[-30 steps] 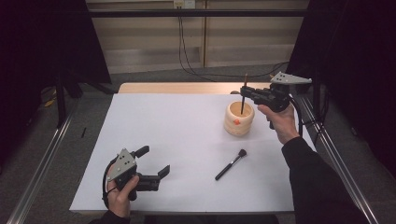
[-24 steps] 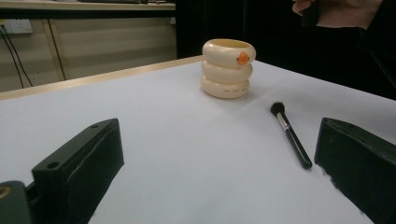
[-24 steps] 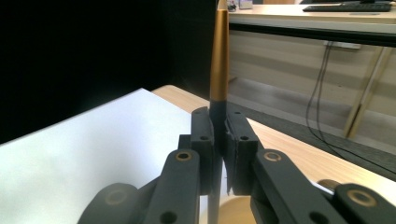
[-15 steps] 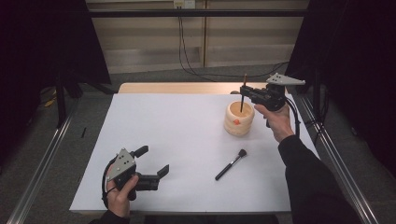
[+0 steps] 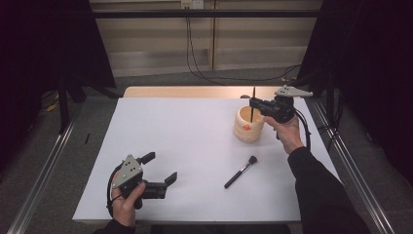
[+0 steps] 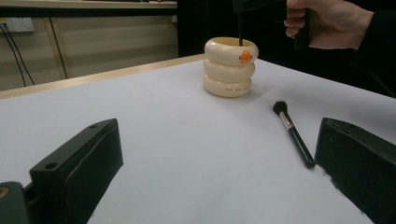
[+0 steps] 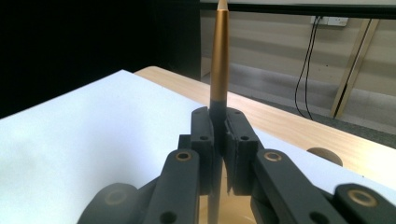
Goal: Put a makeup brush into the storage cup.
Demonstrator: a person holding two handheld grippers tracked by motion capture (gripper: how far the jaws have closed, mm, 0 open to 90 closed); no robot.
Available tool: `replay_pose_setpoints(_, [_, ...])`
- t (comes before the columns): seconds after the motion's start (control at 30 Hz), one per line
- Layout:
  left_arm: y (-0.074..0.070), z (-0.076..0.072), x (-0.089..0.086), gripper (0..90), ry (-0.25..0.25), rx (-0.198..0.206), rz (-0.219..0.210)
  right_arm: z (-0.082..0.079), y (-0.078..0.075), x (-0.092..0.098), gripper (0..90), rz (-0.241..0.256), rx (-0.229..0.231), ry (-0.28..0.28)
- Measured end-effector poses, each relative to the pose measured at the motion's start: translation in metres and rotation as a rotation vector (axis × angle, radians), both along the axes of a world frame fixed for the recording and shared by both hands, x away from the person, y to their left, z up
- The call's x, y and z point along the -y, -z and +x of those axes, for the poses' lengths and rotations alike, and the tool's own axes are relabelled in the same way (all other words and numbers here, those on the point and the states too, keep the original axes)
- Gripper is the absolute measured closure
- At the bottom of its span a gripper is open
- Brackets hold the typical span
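While the right gripper (image 5: 254, 103) hangs over the cup, each item reads as follows.

Right gripper: jaws pressed together on a slim brush (image 7: 218, 65), held upright above the cup at about 1 o'clock on the table (image 5: 185, 146).
Slim brush: thin stick with a gold upper shaft, a pale tip and a dark lower part that sits between the jaws; in the high view its lower end dips into the cup's mouth.
Cup (image 5: 249, 124): cream, shaped like three stacked rings, with a small orange mark on its upper ring; it stands upright on the white table.
Left gripper (image 5: 160, 173): jaws spread wide, holding nothing, low at about 7 o'clock on the table.
Second brush (image 5: 240, 171): black handle, dark bristle head, lying flat at about 5 o'clock, near the cup but apart from it, bristles pointing toward the cup.
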State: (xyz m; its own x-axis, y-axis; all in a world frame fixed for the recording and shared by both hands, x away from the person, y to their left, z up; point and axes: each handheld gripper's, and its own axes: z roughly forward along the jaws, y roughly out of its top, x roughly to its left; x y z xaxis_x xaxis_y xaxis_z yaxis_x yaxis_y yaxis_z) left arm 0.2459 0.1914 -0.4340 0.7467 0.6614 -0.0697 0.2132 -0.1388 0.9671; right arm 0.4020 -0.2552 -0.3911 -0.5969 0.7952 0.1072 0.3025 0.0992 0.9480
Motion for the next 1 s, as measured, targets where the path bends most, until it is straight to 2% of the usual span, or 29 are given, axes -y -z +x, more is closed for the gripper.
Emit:
replay_pose_setpoints(0.47, [0.0, 0.001, 0.0, 0.8, -0.003, 0.001, 0.008, -0.004, 0.024, 0.002, 82.8, 0.0, -0.05, -0.012])
replay_pose_setpoints(0.8, [0.001, 0.0, 0.001, 1.0, -0.008, -0.016, -0.006, -0.006, 0.027, 0.004, 81.6, 0.003, -0.055, -0.009])
replay_pose_setpoints(0.9, [0.0, 0.0, 0.001, 1.1, 0.008, -0.004, 0.016, -0.005, 0.03, 0.003, 80.1, -0.005, -0.06, -0.009])
replay_pose_setpoints(1.0, [0.001, 0.0, 0.0, 1.1, 0.001, -0.005, 0.003, -0.005, 0.03, 0.003, 77.4, -0.006, -0.059, -0.005])
